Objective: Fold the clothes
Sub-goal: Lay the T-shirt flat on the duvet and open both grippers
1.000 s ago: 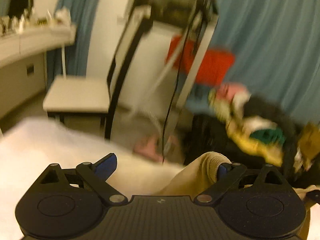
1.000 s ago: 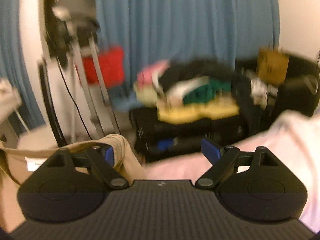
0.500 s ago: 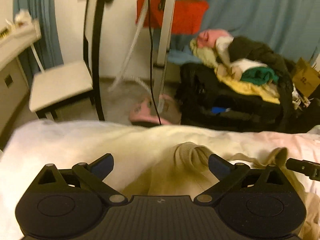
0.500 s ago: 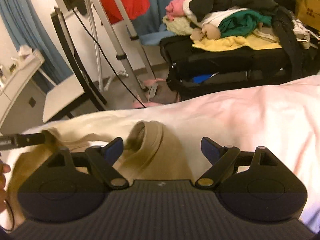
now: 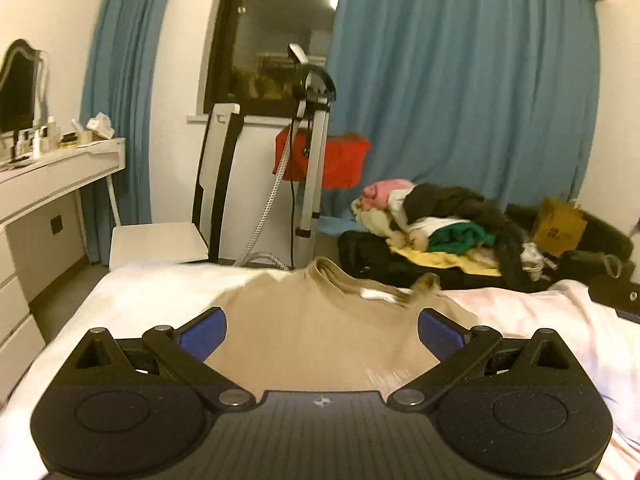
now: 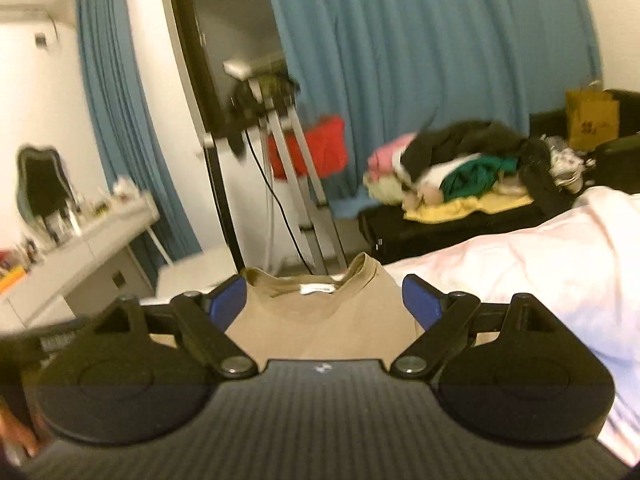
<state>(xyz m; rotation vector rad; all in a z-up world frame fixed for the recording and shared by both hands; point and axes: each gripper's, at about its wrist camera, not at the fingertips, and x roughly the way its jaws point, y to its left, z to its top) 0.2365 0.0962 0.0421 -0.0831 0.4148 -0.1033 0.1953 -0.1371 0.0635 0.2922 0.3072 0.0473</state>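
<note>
A beige T-shirt (image 5: 316,328) lies on the white bed sheet (image 5: 132,300), its collar turned toward the far edge of the bed. In the right wrist view the shirt (image 6: 320,316) shows a white neck label. My left gripper (image 5: 322,332) is open and empty, above the shirt's body. My right gripper (image 6: 323,300) is open and empty, just short of the collar. The shirt's near part is hidden behind both gripper bodies.
A pile of mixed clothes (image 5: 436,224) lies on a black case beyond the bed. A garment steamer stand (image 5: 312,152) and a white chair (image 5: 160,240) stand by the far edge. A white dressing table (image 5: 48,176) is at the left. Blue curtains hang behind.
Both grippers let go of the shirt's collar area and drew back and up. The shirt now lies spread on the sheet. Both views tilted up toward the room.
</note>
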